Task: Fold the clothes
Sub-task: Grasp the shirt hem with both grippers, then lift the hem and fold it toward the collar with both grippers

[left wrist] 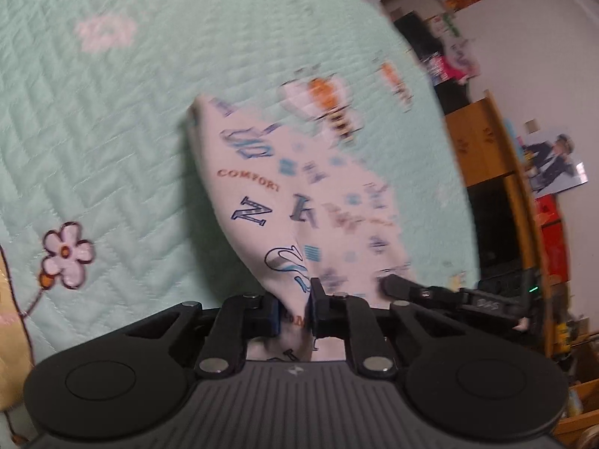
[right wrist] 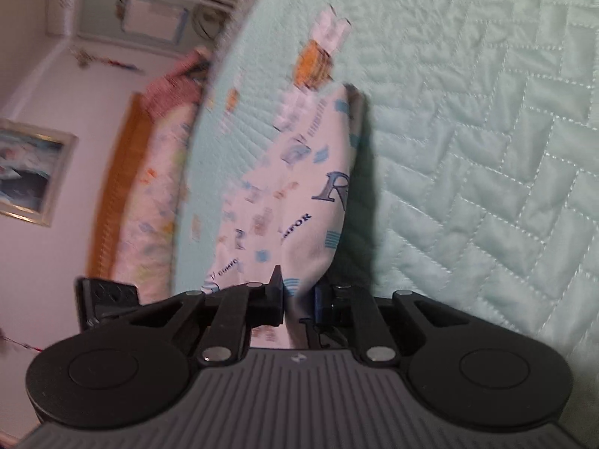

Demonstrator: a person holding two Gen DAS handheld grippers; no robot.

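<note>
The garment [left wrist: 284,194], white and printed with letters, is draping in soft folds between the two grippers, so it is likely light, limp and easy to bunch; holding it at an edge or corner, as now, looks the best way to keep it spread. It is hanging partly lifted over the mint quilt [left wrist: 112,131] on the bed, its far end apparently trailing on the quilt. The left gripper [left wrist: 294,308] is tilting down toward the bed, its jaws pinching a fold of the cloth. The right gripper [right wrist: 297,305] is angling down less steeply, its jaws likewise clamping the fabric. In the left view the right gripper's tip is showing just beside the cloth.
</note>
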